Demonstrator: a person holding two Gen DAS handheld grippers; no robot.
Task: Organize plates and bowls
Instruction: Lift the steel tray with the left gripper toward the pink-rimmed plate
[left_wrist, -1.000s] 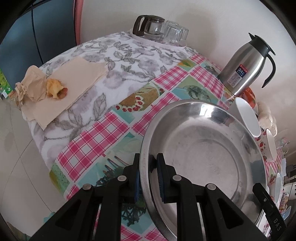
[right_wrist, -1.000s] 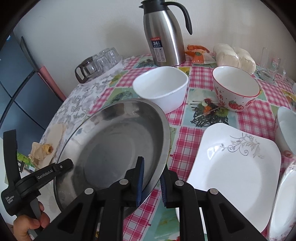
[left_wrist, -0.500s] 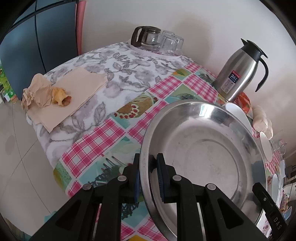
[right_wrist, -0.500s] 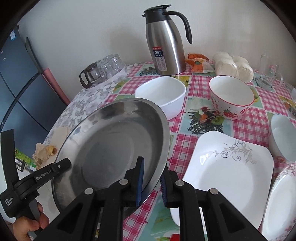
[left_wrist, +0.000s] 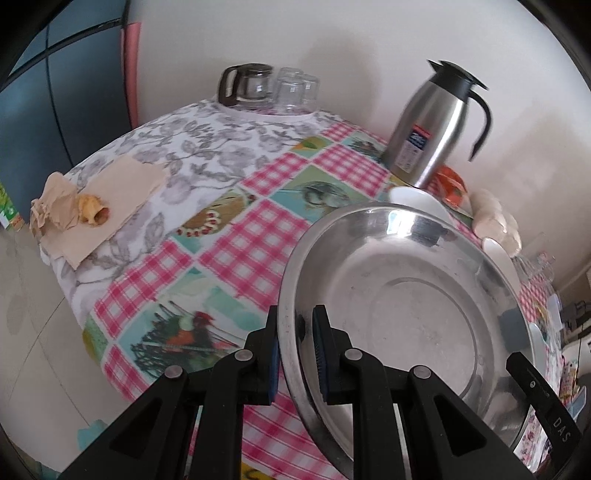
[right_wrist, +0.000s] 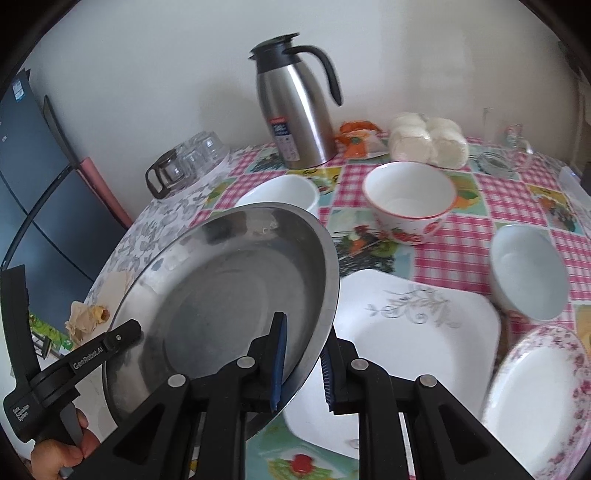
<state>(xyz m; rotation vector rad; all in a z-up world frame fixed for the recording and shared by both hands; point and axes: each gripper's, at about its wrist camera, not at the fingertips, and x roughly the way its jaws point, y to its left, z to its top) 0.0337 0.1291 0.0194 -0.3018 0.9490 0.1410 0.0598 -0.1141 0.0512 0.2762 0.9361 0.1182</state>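
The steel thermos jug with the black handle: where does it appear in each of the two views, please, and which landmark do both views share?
Left wrist view: the steel thermos jug stands upper right, near the wall, behind the steel plate.
Right wrist view: it stands top centre, behind the white bowls.
Shared landmark: the glass coffee pot beside the upturned glasses.

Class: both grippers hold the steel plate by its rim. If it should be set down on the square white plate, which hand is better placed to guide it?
Probably the right. The right gripper clamps the steel plate on the rim nearest the square white plate; the left gripper holds the far rim.
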